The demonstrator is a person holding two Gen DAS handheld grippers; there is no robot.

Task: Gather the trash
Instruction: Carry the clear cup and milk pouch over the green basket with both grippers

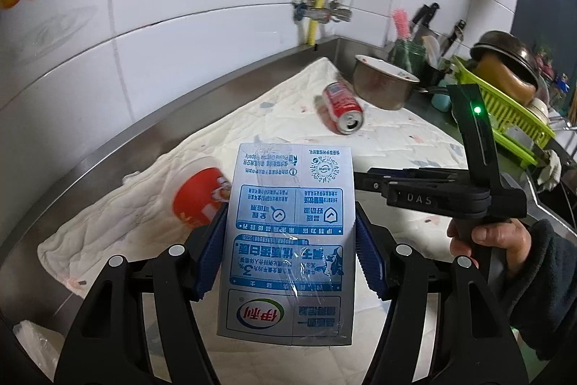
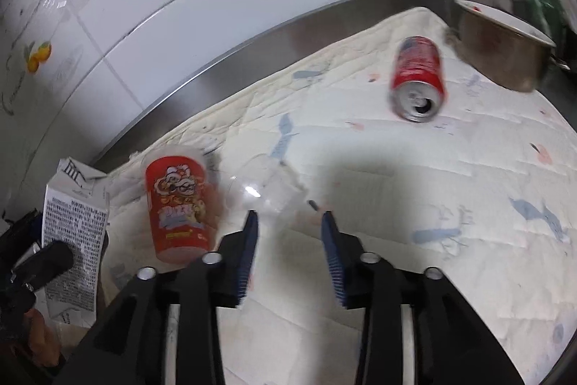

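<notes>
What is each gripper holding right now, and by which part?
Left gripper: the silver-blue milk carton, clamped by its two side faces near mid-height. Right gripper: nothing; its fingers stand apart over the cloth.

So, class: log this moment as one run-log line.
left gripper: shut on milk carton | right gripper: open, empty | soda can, red cup: on cloth

txt: "DAS" on right hand-held gripper [image 1: 364,181] | "3%" + 伊利 logo on milk carton [image 1: 288,240]

Bright overhead light, soft shadows, fisheye-warped edges, motion blur in both views.
</notes>
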